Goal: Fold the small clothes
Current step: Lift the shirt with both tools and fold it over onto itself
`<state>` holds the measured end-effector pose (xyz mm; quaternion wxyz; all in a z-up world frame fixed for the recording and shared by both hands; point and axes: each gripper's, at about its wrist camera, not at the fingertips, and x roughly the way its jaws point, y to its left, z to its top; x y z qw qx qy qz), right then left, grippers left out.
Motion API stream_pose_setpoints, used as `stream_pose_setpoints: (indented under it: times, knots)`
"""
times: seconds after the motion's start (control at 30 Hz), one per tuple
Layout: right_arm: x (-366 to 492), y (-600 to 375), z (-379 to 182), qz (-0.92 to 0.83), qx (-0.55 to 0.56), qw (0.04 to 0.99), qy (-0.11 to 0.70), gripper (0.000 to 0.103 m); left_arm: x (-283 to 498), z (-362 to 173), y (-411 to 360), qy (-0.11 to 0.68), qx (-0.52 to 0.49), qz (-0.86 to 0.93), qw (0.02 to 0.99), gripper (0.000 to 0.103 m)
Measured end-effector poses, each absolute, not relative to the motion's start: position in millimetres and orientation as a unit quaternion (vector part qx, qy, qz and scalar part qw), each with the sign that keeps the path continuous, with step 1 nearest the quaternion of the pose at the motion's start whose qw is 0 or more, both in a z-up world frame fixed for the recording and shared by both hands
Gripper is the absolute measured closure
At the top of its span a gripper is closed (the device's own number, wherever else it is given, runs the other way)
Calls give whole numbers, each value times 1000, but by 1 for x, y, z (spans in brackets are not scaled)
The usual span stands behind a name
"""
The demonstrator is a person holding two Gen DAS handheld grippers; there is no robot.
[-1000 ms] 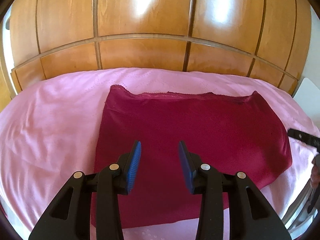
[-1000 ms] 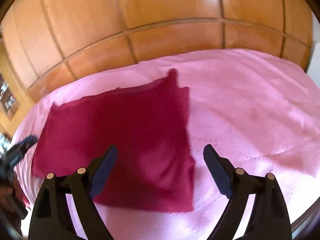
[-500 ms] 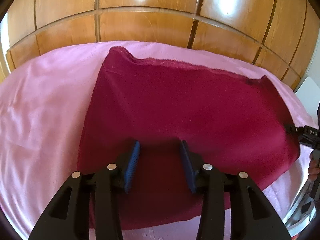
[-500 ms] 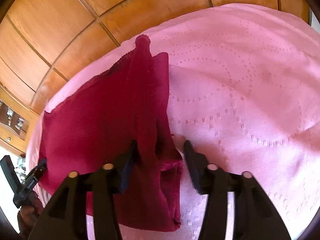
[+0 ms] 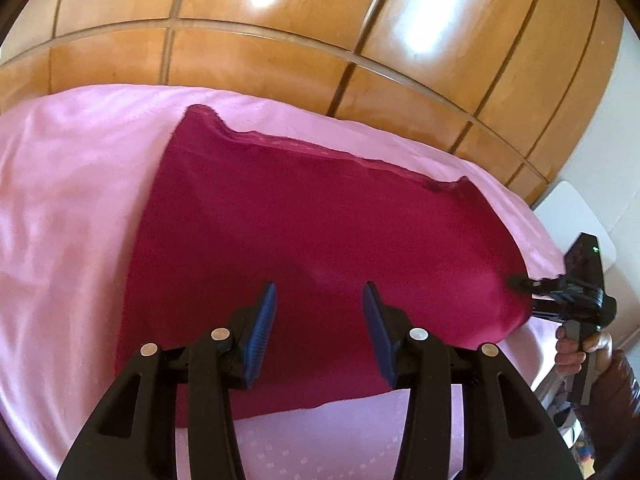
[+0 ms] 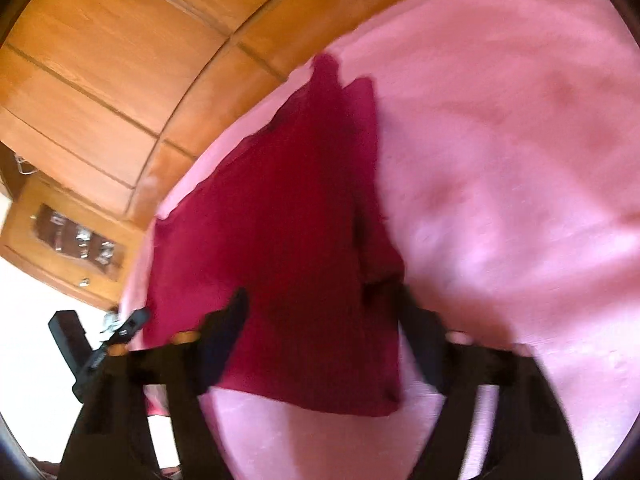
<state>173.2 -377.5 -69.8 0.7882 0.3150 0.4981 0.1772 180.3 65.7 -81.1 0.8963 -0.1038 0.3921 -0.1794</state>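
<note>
A dark red garment [image 5: 320, 220] lies spread flat on the pink bedspread [image 5: 72, 200]. My left gripper [image 5: 320, 322] hovers over its near edge, jaws partly apart, the blue pads clear of the cloth below them. In the blurred right wrist view, my right gripper [image 6: 320, 312] is low over the garment's [image 6: 288, 220] right side. Its jaws are closing, with the rumpled right edge of the cloth between them; I see no pad pressing on it. The right gripper's tip [image 5: 516, 282] also shows at the cloth's right edge in the left wrist view.
A glossy wooden headboard [image 5: 280, 40] runs behind the bed. A person's hand [image 5: 576, 348] holds the right gripper's handle past the bed's right edge, near a white object [image 5: 568, 216]. A wooden nightstand [image 6: 72, 240] stands left of the bed. Pink bedspread [image 6: 500, 160] stretches right of the garment.
My right gripper has come down onto the garment's right edge, rolled, and narrowed its jaws around the cloth there. My left gripper has tilted over the near edge with its jaws slightly wider.
</note>
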Motion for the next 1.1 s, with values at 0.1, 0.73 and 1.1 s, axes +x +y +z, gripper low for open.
stream_pose_setpoints:
  times: [0.1, 0.73, 1.1]
  knots:
    - [175, -366, -66, 174, 306, 789, 504, 74, 189, -90, 63, 415, -95, -181, 887, 59]
    - [201, -119, 68, 369, 87, 808, 452, 87, 202, -102, 102, 439, -208, -229, 844, 59]
    - [182, -28, 2, 396, -29, 774, 492, 75, 187, -81, 220, 386, -392, -213, 807, 54]
